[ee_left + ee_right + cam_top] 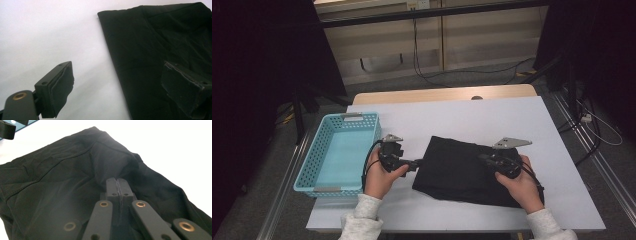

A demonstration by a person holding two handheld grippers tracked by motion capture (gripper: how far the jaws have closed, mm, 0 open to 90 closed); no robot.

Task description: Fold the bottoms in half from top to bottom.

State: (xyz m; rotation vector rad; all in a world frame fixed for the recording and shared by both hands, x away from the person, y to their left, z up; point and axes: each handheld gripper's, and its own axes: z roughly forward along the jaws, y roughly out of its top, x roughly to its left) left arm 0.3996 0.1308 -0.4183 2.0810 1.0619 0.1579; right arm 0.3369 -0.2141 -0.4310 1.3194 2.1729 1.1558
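A folded black cloth (457, 170) lies on the white table (472, 115), slightly right of centre. My left gripper (416, 162) is at the cloth's left edge and stands open. In the left gripper view, one pad (61, 85) hangs over bare table and the other over the cloth (150, 50), neither pressing on it, so my left gripper (120, 75) holds nothing. My right gripper (484, 157) is over the cloth's right part. In the right gripper view its jaws are together at my right gripper's tip (117, 181), pinching a raised fold of the cloth (62, 182).
A light blue perforated basket (312, 152) stands at the table's left side, close to my left hand. Bare white table lies behind and to the right of the cloth. Cables run across the floor beyond the table.
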